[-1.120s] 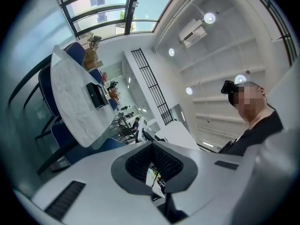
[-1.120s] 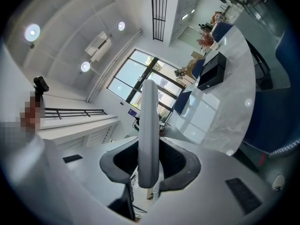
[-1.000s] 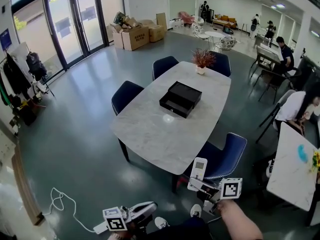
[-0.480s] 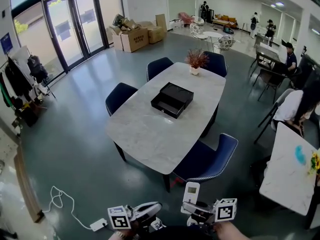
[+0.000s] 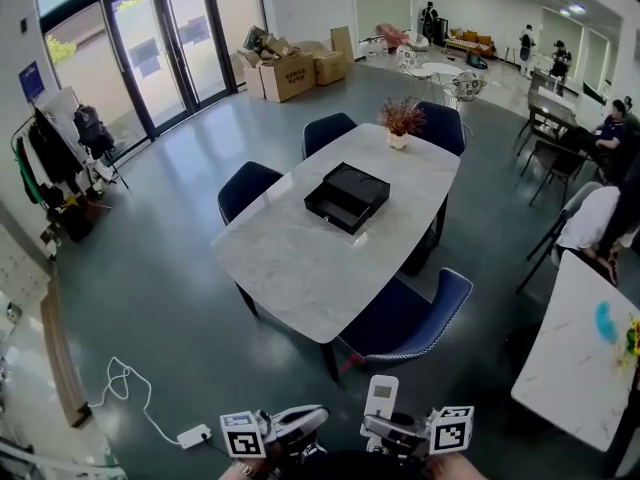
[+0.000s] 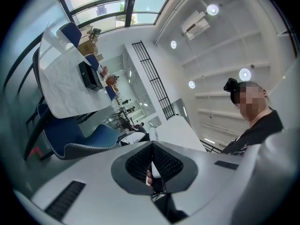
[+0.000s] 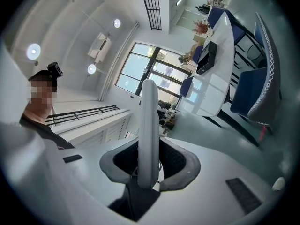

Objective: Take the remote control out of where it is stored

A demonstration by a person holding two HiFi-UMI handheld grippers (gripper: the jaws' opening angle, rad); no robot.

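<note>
A white remote control (image 5: pixel 380 396) stands upright at the bottom of the head view, with my right gripper (image 5: pixel 395 430) shut on its lower end. In the right gripper view the remote control (image 7: pixel 149 125) rises between the dark pads of the right gripper (image 7: pixel 150 162). My left gripper (image 5: pixel 292 423) sits beside it at the lower edge, and in the left gripper view the left gripper (image 6: pixel 152 161) has its pads together with nothing between them. Far ahead, a black box (image 5: pixel 347 198) with its drawer pulled out rests on the marble table (image 5: pixel 300 268).
Blue chairs (image 5: pixel 405 318) ring the marble table, and a potted plant (image 5: pixel 402 118) stands at its far end. A white table (image 5: pixel 575 348) is at the right with seated people behind it. A power strip with cable (image 5: pixel 190 435) lies on the floor at left.
The view has pulled back from the marble table, which now lies farther off. Both grippers and the held remote have sunk toward the bottom edge.
</note>
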